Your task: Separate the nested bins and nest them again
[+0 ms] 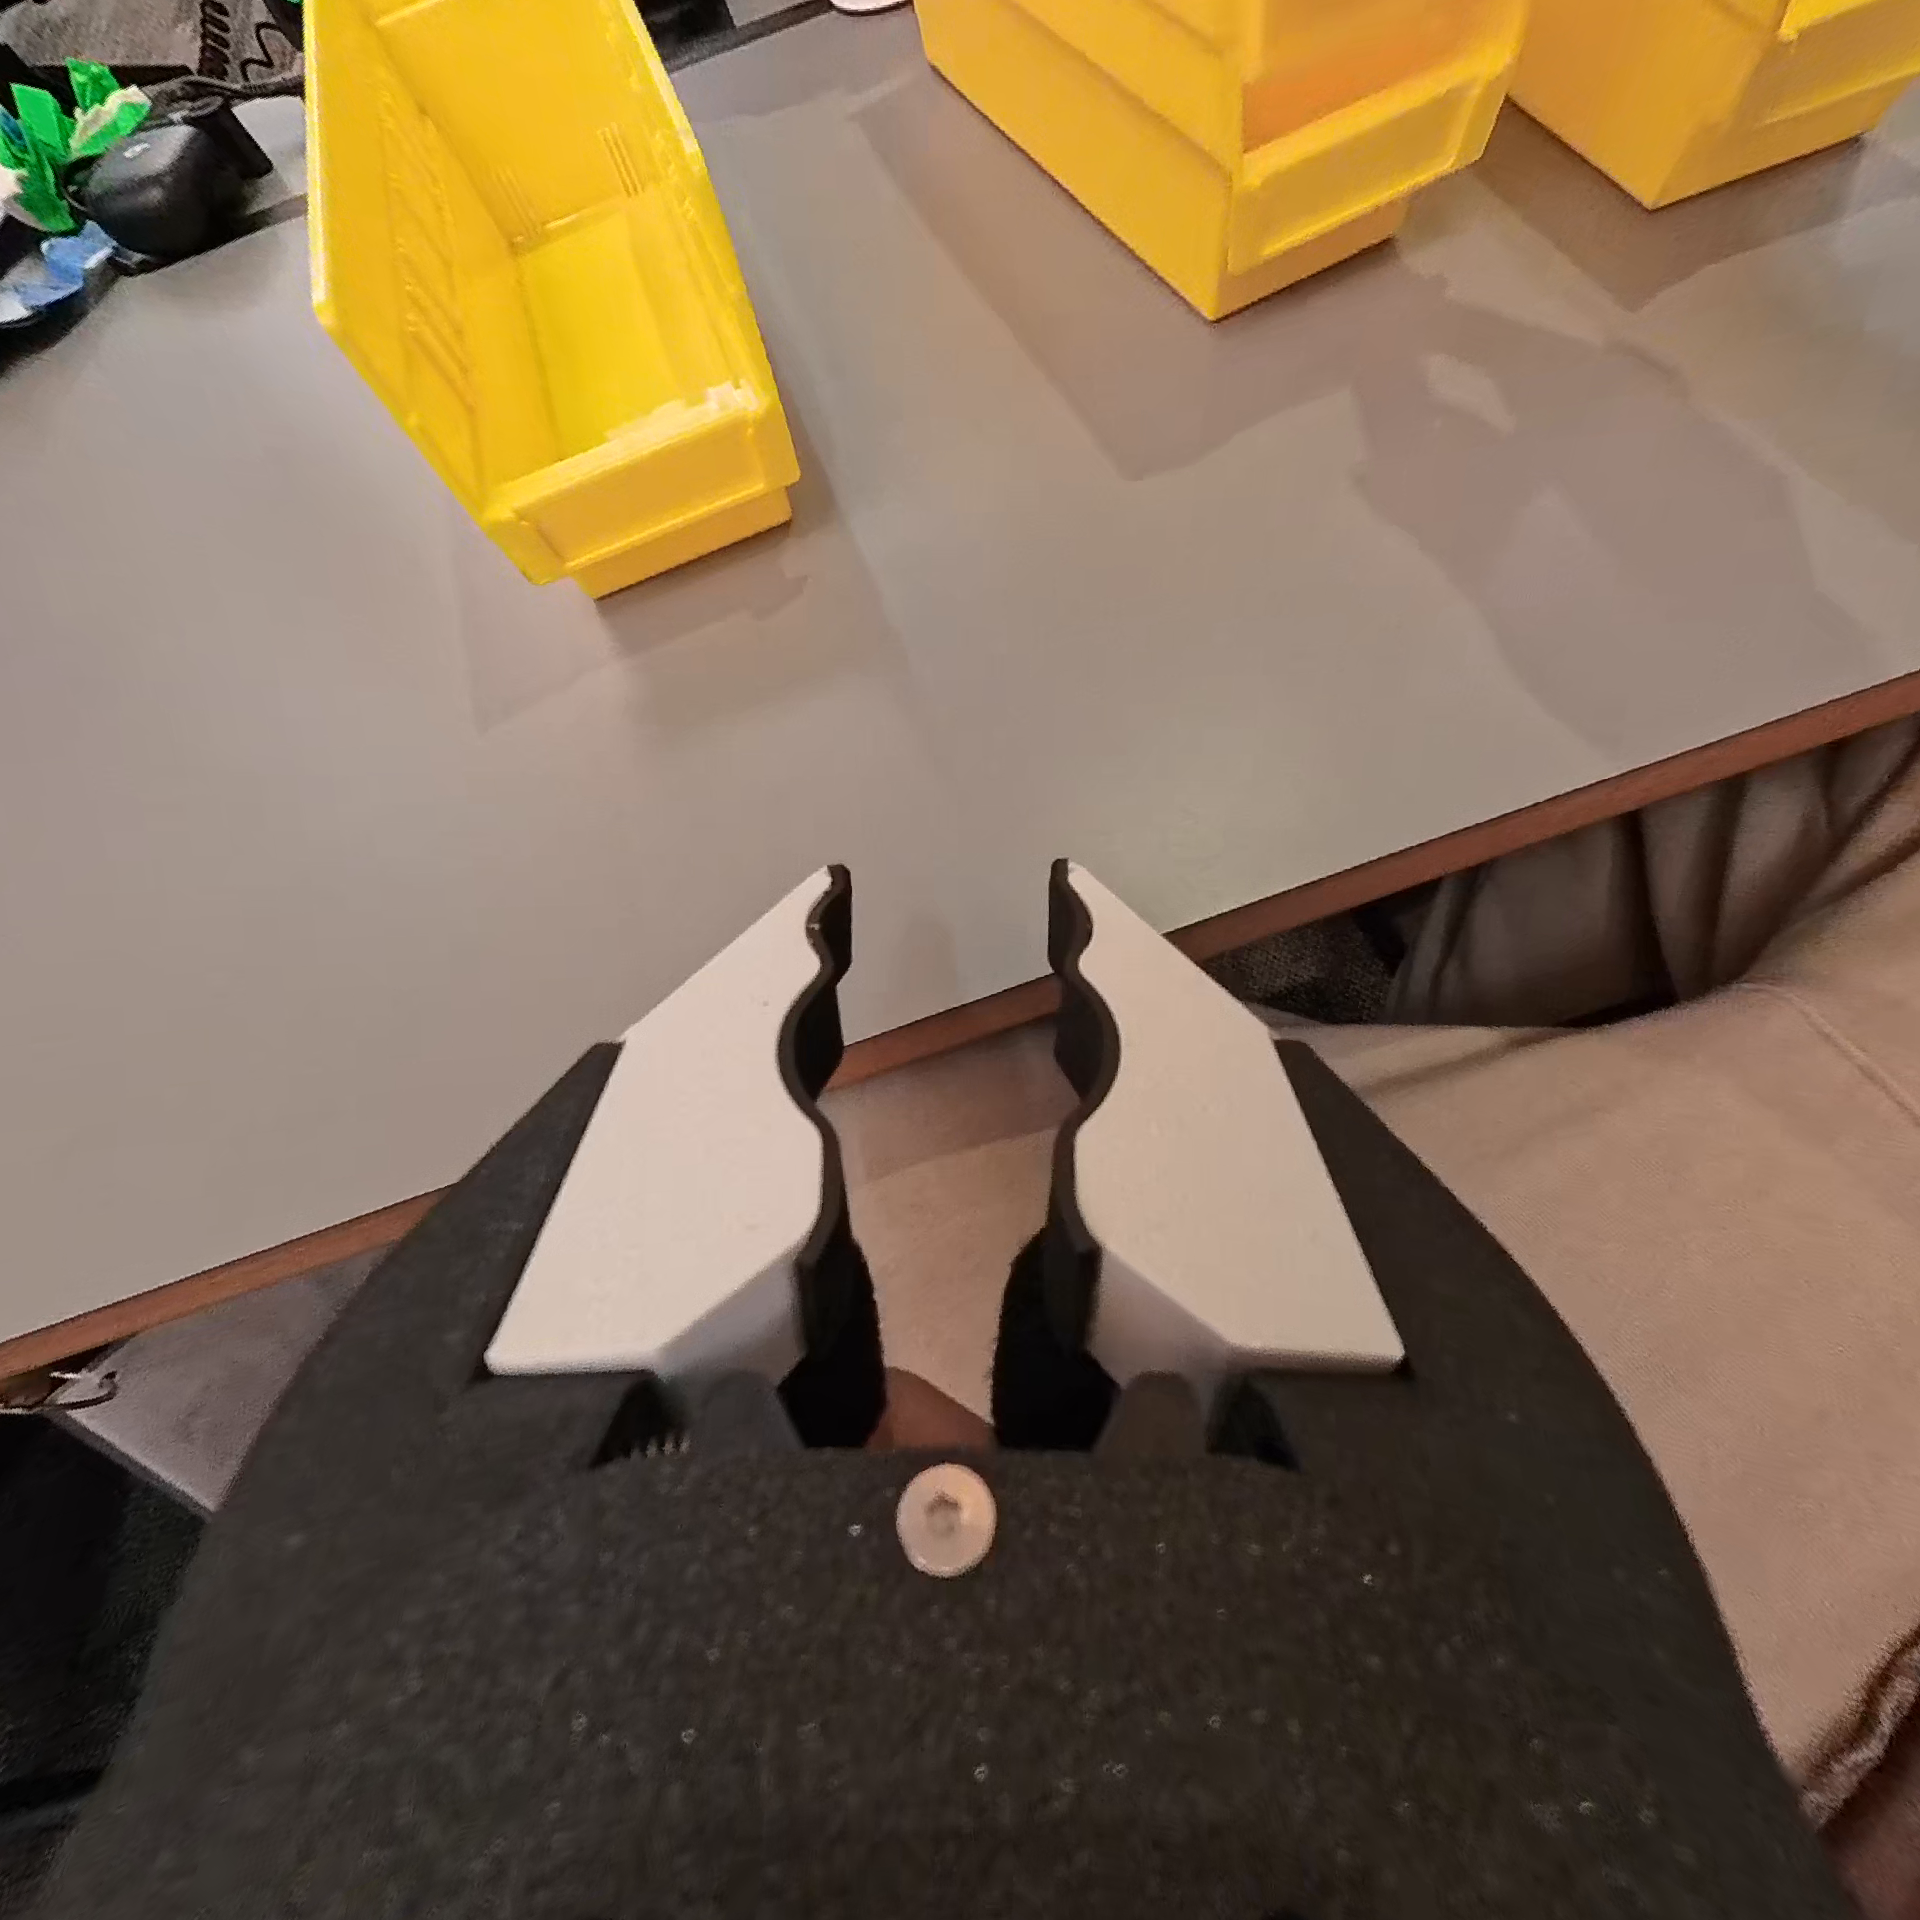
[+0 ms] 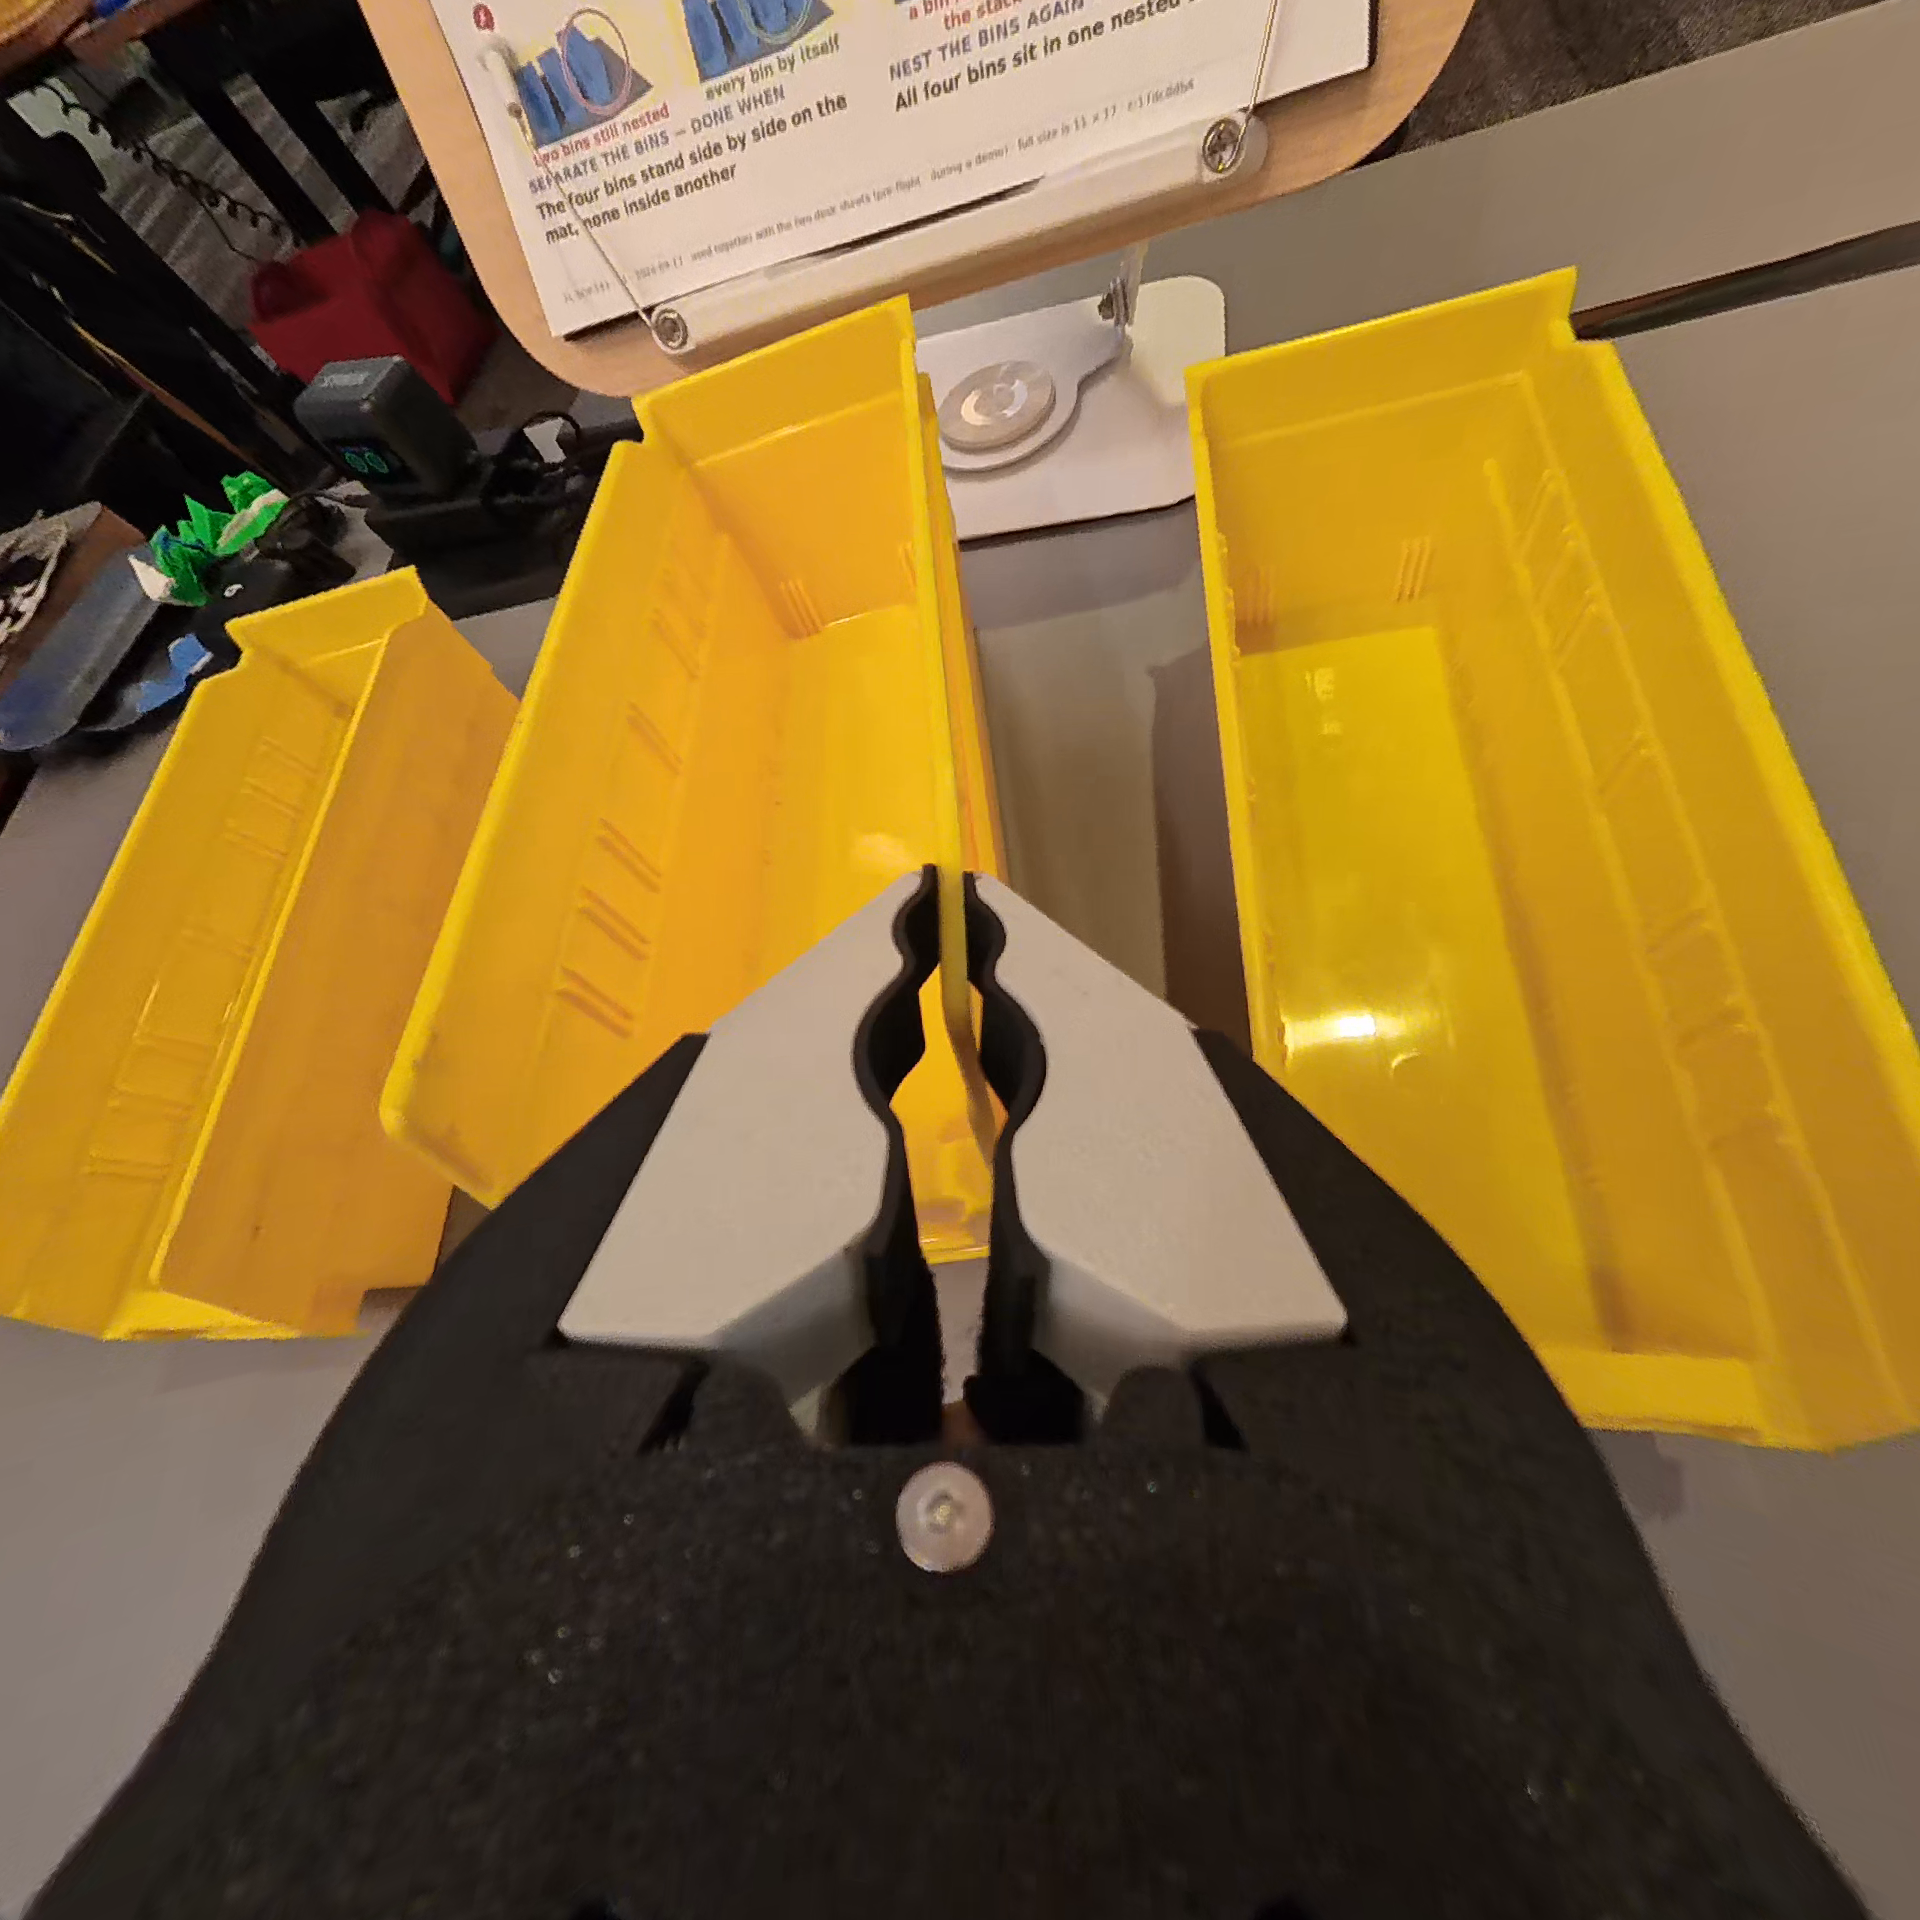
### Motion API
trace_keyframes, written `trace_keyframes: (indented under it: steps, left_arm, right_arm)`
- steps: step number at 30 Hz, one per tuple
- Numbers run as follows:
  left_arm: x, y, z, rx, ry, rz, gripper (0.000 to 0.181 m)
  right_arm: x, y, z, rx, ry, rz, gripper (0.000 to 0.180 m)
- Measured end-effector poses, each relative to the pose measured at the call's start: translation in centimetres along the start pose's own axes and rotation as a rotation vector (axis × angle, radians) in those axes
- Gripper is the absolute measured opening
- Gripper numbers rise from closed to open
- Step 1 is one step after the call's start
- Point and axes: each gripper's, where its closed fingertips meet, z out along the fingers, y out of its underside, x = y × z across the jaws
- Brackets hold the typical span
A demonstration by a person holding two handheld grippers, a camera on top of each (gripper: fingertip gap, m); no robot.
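Observation:
Yellow plastic bins stand on the grey table [image 1: 312,883]. In the right wrist view, my right gripper [image 2: 943,883] is shut on the thin right side wall of the middle bin [image 2: 727,810]. One bin [image 2: 239,987] lies to its left and another [image 2: 1507,935] to its right. In the left wrist view the middle bin [image 1: 1226,104] sits raised inside a lower bin [image 1: 1309,239]. The left bin [image 1: 551,312] stands alone. The right bin [image 1: 1714,94] is cut off by the frame. My left gripper [image 1: 951,883] is open and empty over the table's near edge.
A board with a printed sheet [image 2: 914,135] stands on a white base [image 2: 1070,416] behind the bins. Black devices and green scraps [image 2: 218,530] lie at the far left. The table's wooden front edge [image 1: 1455,883] runs under my left gripper, above a person's beige trousers [image 1: 1610,1247].

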Motion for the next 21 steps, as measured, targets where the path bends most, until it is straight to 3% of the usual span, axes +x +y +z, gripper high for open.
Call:
trace_keyframes:
  steps: [7, 10, 11, 13, 14, 17, 21]
  left_arm:
    - [-0.4, 0.1, 0.0, -0.001, -0.009, -0.007, 0.036]
    - [-0.3, 0.1, -0.1, 0.001, -0.006, -0.003, 0.035]
    - [-0.2, 0.0, -0.1, 0.002, -0.004, -0.002, 0.035]
    - [0.1, 0.1, -0.1, -0.001, 0.006, -0.001, 0.035]
    - [0.3, 0.2, 0.0, -0.006, 0.01, 0.001, 0.036]
    - [0.5, 0.2, 0.0, -0.008, 0.008, 0.017, 0.036]
    - [0.4, 0.3, 0.1, -0.017, 0.002, 0.025, 0.036]
  right_arm:
    - [-0.5, 1.0, 0.9, 0.063, 0.039, -0.079, 0.002]
    - [-0.8, 1.1, 0.9, -0.019, 0.028, -0.072, 0.002]
    - [-1.2, 0.9, 0.9, -0.071, 0.01, -0.093, 0.009]
    - [-2.9, -0.3, 0.6, -0.157, -0.054, -0.138, 0.068]
    - [-4.1, -0.9, 0.4, -0.207, -0.098, -0.161, 0.087]
    - [-6.9, -3.1, 0.9, -0.307, -0.135, -0.271, 0.107]
    - [-7.8, -1.4, 4.0, -0.583, -0.116, -0.28, 0.13]
